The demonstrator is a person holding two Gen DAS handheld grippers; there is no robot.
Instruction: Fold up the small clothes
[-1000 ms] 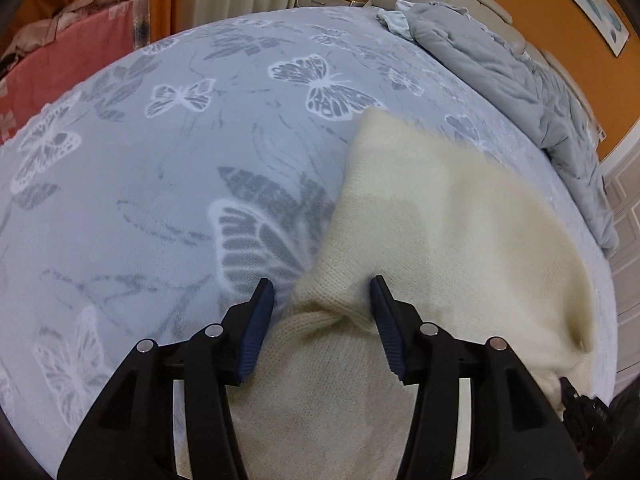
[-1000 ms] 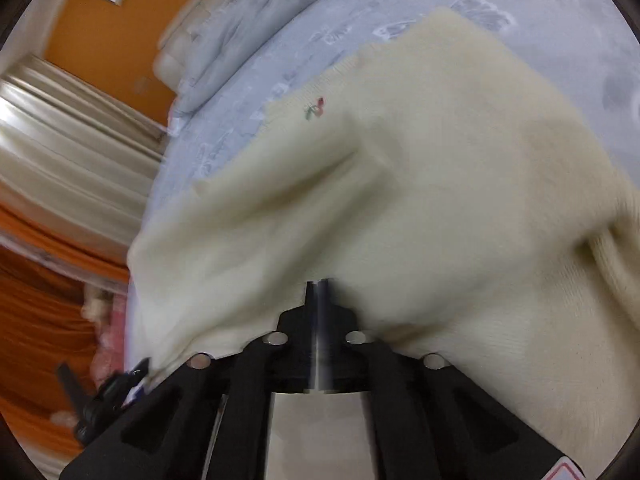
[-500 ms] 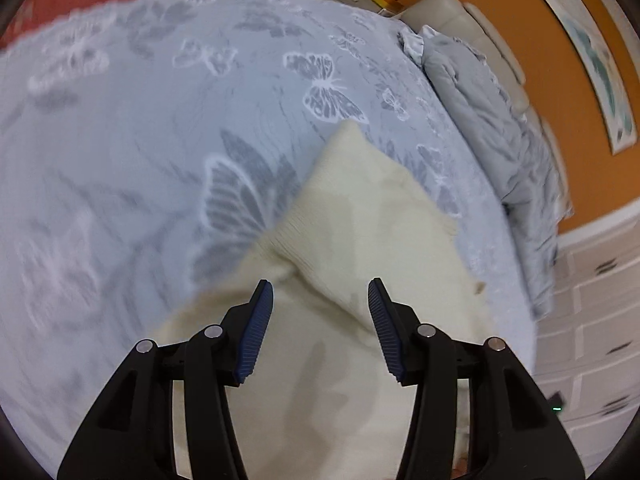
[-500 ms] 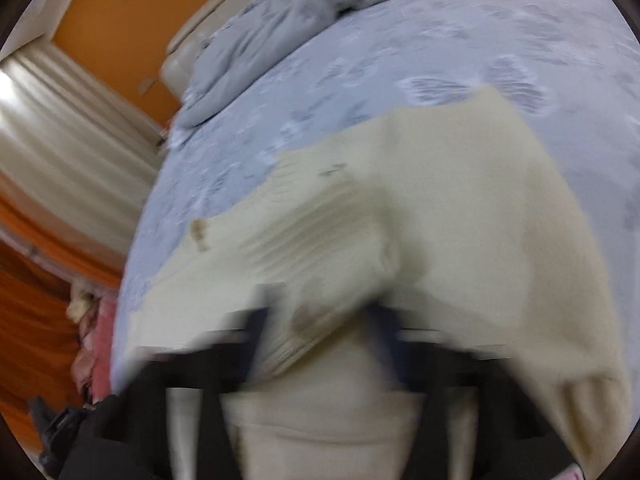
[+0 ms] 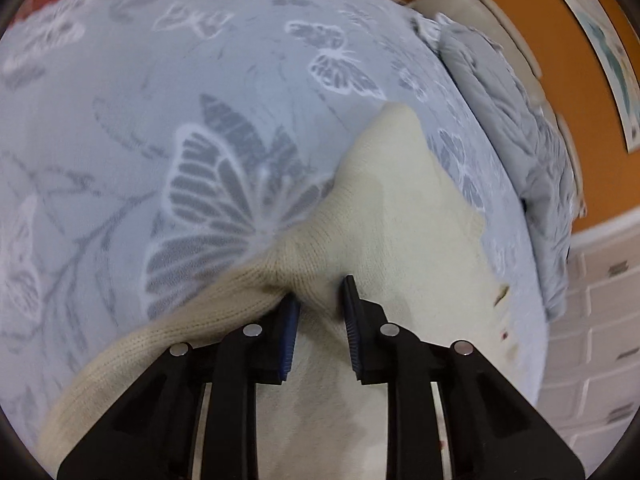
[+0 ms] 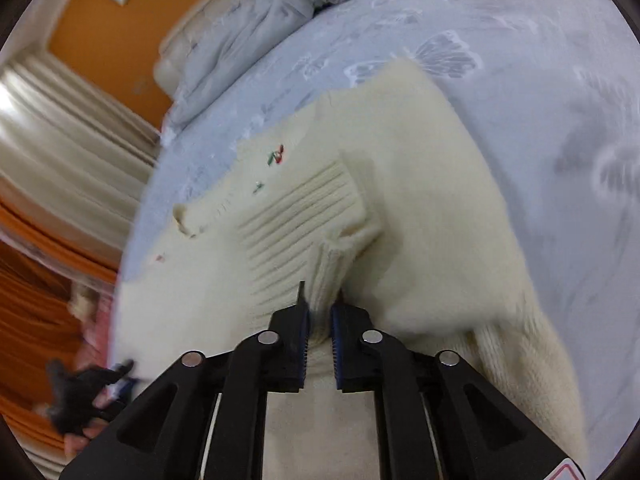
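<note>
Sweater (image 6: 420, 208) btm cut off, blurry.

light: soft, even indoor | blur: motion smear at edges | distortion: strong fisheye, dark corners

sweater (image 6: 420, 184) on bedspread (image 6: 540, 40), duvet (image 6: 256, 24) behind

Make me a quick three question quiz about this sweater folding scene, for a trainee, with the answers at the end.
1. True or false: the right gripper is shut on the ribbed cuff of the cream sweater.
2. The bedspread pattern shows: A) stripes B) butterflies C) stars.
3. What lies bunched at the head of the bed?

Key: 1 true. 2 B. 3 A grey quilt.
</note>
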